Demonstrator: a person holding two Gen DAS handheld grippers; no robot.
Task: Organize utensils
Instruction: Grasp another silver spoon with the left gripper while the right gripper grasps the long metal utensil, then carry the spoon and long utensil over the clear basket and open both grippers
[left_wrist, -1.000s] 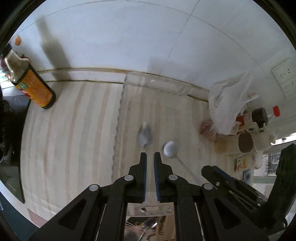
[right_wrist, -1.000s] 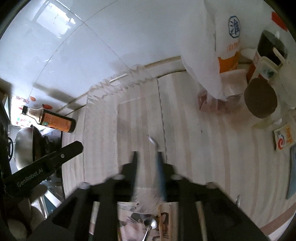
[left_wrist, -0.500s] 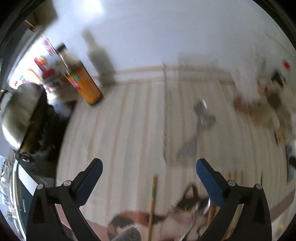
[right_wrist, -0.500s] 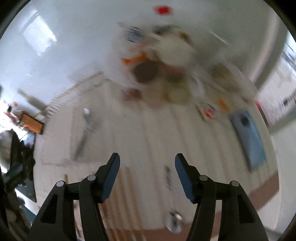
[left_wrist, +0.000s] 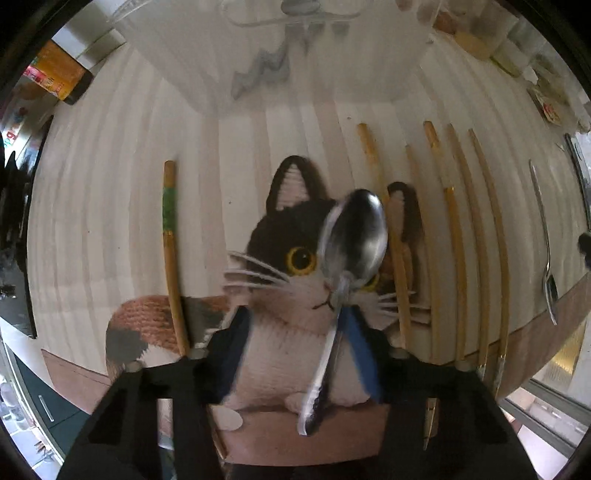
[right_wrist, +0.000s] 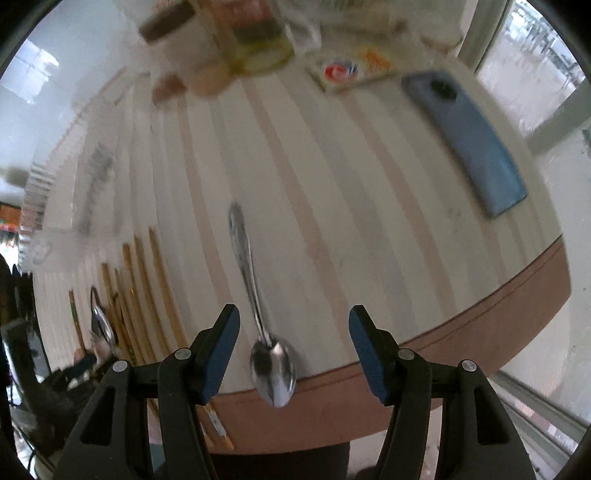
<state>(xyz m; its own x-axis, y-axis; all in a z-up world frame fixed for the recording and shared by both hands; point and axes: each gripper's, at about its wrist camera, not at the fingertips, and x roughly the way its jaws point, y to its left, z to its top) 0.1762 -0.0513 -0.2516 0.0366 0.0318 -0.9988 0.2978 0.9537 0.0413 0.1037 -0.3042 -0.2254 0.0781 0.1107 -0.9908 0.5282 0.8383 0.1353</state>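
Note:
In the left wrist view my left gripper is open around a steel spoon lying on a cat-shaped mat; the spoon's handle rests against the right finger. Several wooden chopsticks lie in a row beside the mat, one with a green band on its left. In the right wrist view my right gripper is open and straddles a second steel spoon that lies at the table's front edge, bowl toward me. That spoon also shows in the left wrist view.
A clear plastic tray with utensils in it lies at the back. A blue phone lies at the right. Jars, packets and bottles crowd the back right. A sauce bottle stands far left. The table edge is close.
Both grippers have pulled back from the tray to the table's front. The left one has closed in somewhat around the spoon on the cat mat; the right one now straddles the second spoon.

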